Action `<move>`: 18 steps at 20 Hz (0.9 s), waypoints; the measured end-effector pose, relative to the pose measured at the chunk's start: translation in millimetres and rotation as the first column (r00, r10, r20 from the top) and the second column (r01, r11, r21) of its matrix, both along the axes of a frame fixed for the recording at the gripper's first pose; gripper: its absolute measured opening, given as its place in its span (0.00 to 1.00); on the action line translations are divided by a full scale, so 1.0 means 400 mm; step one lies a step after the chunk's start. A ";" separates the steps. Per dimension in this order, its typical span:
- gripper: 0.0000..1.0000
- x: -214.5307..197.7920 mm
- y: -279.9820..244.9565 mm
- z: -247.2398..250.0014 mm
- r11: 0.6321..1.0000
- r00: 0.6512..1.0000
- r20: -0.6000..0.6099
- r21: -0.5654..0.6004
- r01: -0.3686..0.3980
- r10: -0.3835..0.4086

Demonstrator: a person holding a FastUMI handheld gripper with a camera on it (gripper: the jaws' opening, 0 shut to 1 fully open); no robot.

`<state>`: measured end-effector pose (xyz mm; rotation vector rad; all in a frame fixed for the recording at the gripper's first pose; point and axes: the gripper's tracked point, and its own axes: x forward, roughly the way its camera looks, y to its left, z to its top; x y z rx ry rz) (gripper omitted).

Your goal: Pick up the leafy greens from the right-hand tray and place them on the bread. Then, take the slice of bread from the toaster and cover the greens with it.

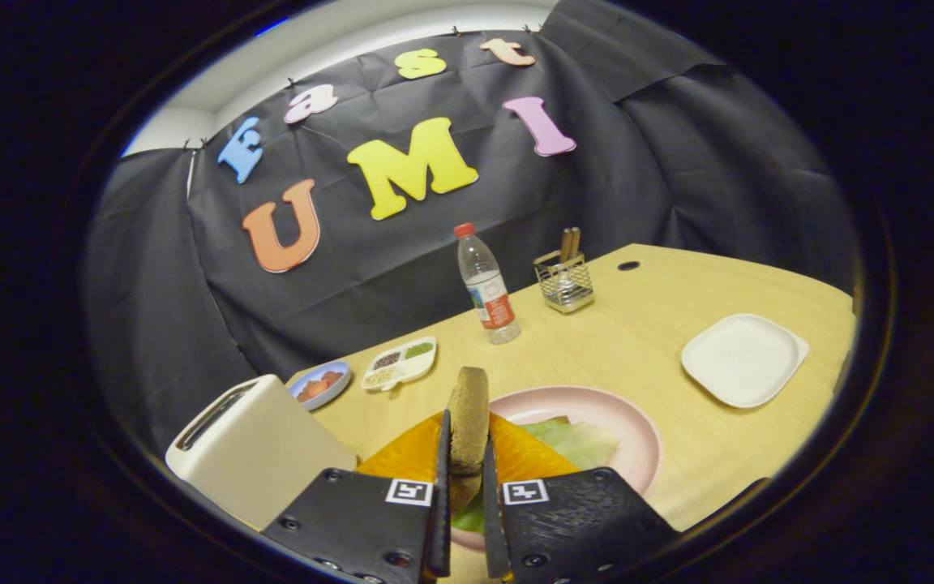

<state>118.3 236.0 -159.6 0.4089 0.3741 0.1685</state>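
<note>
Bread slice (468, 418) held upright, edge-on, clamped between fingers of gripper (464, 478); jaws narrowed onto both faces. Slice positioned above pink plate (637, 442), where leafy greens (576, 442) and orange piece (406, 454) are laid. Toaster (252, 446) seen beside left finger, slot turned upward. White square plate (743, 357) set well apart at right. Water bottle (486, 284), wire utensil holder (564, 280), sectioned dish (400, 362), blue bowl (319, 383) ranged beyond, near wall.
</note>
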 end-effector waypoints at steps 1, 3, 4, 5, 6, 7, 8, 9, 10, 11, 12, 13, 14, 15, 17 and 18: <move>0.17 -0.008 -0.012 -0.007 1.000 1.000 -0.008 -0.002 0.004 -0.004; 0.24 0.003 -0.038 -0.025 1.000 1.000 -0.026 -0.008 0.016 -0.016; 0.31 0.011 -0.053 -0.035 1.000 0.999 -0.035 -0.015 0.024 -0.025; 0.39 0.009 -0.064 -0.039 0.999 0.999 -0.039 -0.017 0.029 -0.030; 0.40 0.011 -0.079 -0.043 0.999 0.998 -0.044 -0.019 0.036 -0.037; 0.43 0.015 -0.099 -0.053 0.998 0.997 -0.047 -0.028 0.056 -0.057; 0.49 0.017 -0.122 -0.054 0.997 0.996 -0.047 -0.034 0.072 -0.073; 0.54 0.015 -0.138 -0.053 0.996 0.995 -0.046 -0.034 0.084 -0.086; 0.54 0.016 -0.154 -0.052 0.995 0.994 -0.045 -0.033 0.096 -0.097; 0.59 0.014 -0.166 -0.046 0.994 0.994 -0.036 -0.034 0.101 -0.103; 0.64 0.013 -0.182 -0.033 0.993 0.994 -0.024 -0.043 0.110 -0.111; 0.68 0.009 -0.194 -0.019 0.992 0.993 -0.001 -0.056 0.114 -0.114; 0.73 0.003 -0.207 0.002 0.990 0.993 0.029 -0.074 0.117 -0.115; 0.80 -0.001 -0.217 0.028 0.988 0.991 0.067 -0.096 0.118 -0.112; 0.90 -0.019 -0.231 0.087 0.983 0.985 0.150 -0.147 0.109 -0.087; 0.93 -0.032 -0.247 0.121 0.977 0.978 0.192 -0.180 0.112 -0.077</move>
